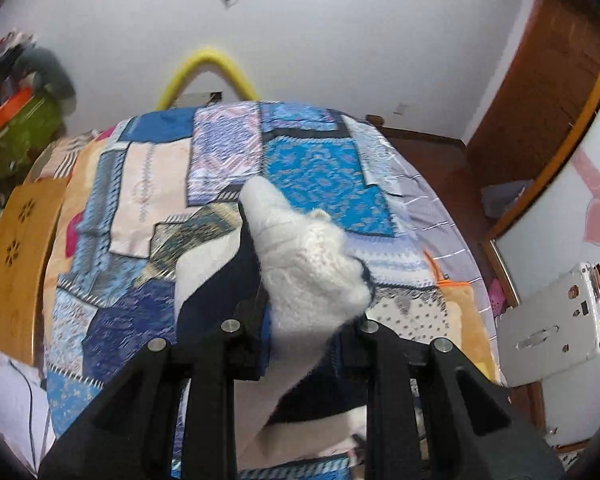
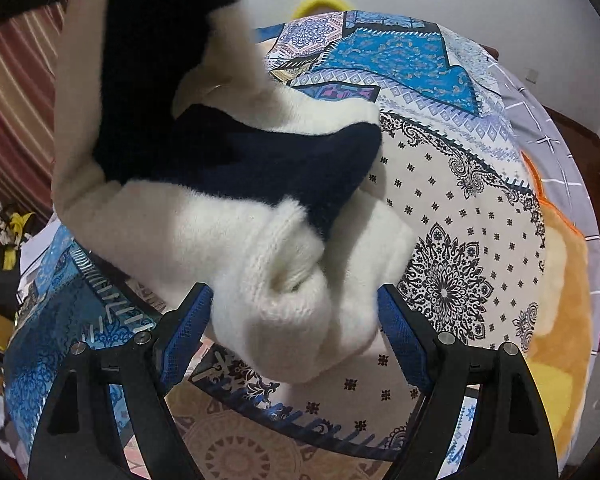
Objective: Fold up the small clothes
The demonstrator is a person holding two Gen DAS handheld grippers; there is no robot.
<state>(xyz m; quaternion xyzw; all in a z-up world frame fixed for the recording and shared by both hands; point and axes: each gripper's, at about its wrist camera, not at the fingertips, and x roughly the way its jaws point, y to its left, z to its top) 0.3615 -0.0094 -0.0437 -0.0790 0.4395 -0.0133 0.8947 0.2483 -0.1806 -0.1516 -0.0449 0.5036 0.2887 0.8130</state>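
A small knitted garment, white with dark navy panels, is held up over the patchwork bedspread (image 1: 300, 168). In the left wrist view my left gripper (image 1: 300, 320) is shut on the garment (image 1: 312, 268); its white knit bunches up between the black fingers and the navy part hangs to the left. In the right wrist view my right gripper (image 2: 296, 308) has its blue-padded jaws spread wide, with a thick white fold of the garment (image 2: 292, 280) lying between them and the pads not pressing it. The navy part (image 2: 228, 160) rises to the upper left.
The bedspread (image 2: 460, 240) covers the bed below both grippers. An orange plush blanket (image 2: 560, 300) lies at the bed's right edge. A wooden board (image 1: 16, 256) stands at the left, a white suitcase (image 1: 552, 320) and a wooden wardrobe (image 1: 540, 80) at the right.
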